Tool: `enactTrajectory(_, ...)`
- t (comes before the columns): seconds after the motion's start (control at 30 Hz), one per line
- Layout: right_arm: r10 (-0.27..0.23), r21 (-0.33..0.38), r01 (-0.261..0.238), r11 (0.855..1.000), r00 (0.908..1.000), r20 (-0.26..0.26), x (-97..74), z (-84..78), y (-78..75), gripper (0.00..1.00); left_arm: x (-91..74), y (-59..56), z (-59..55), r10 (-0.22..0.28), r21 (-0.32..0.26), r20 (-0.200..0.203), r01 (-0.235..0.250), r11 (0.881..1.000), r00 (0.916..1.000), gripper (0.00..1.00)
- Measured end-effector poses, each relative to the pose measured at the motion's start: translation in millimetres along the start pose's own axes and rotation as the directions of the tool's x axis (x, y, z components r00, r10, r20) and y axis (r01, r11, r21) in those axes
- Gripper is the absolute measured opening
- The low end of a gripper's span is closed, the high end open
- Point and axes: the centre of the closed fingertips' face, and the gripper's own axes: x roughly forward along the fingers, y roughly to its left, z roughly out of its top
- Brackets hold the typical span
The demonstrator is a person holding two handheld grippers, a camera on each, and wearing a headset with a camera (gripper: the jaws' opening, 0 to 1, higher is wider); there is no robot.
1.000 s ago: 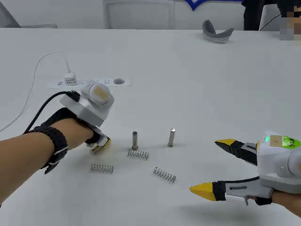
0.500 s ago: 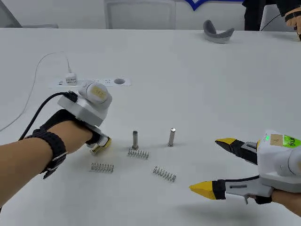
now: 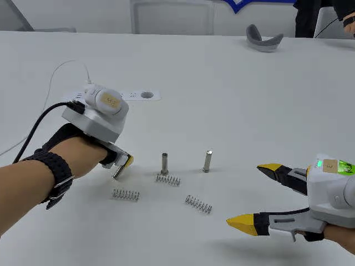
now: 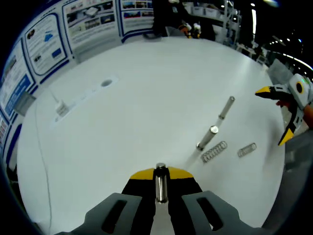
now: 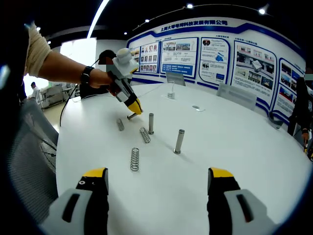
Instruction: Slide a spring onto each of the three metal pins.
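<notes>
The left gripper (image 3: 123, 164) clamps a metal pin (image 4: 160, 183), whose lower end is hidden between the jaws. Toward the tabletop's (image 3: 233, 88) near edge stand two upright pins (image 3: 165, 163) among three loose springs (image 3: 168, 179). The right gripper (image 3: 246, 195) gapes empty, its body cut off at the picture's edge.

Polished metal pin (image 4: 160, 185), wire springs (image 3: 198, 204) (duller steel), matt white table (image 3: 222, 100)
</notes>
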Motion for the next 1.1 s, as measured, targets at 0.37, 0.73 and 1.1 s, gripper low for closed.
enactTrajectory(0.37,0.010,-0.006,-0.010,1.000,0.9999,-0.008,1.5,-1.0,3.3,0.85,-13.5,3.2,-3.8,0.011,-0.035,0.051,-0.009,0.999,0.9986,0.07)
enactTrajectory(0.73,0.021,-0.014,-0.021,1.000,0.9997,-0.012,2.8,-1.2,6.8,0.85,-26.4,5.8,-7.0,0.027,-0.083,0.104,-0.019,0.996,0.9942,0.07)
enactTrajectory(1.1,0.023,-0.016,-0.023,1.000,0.9997,-0.011,2.5,-0.4,8.1,0.85,-33.6,5.2,-15.3,0.038,-0.081,0.134,-0.027,0.996,0.9902,0.07)
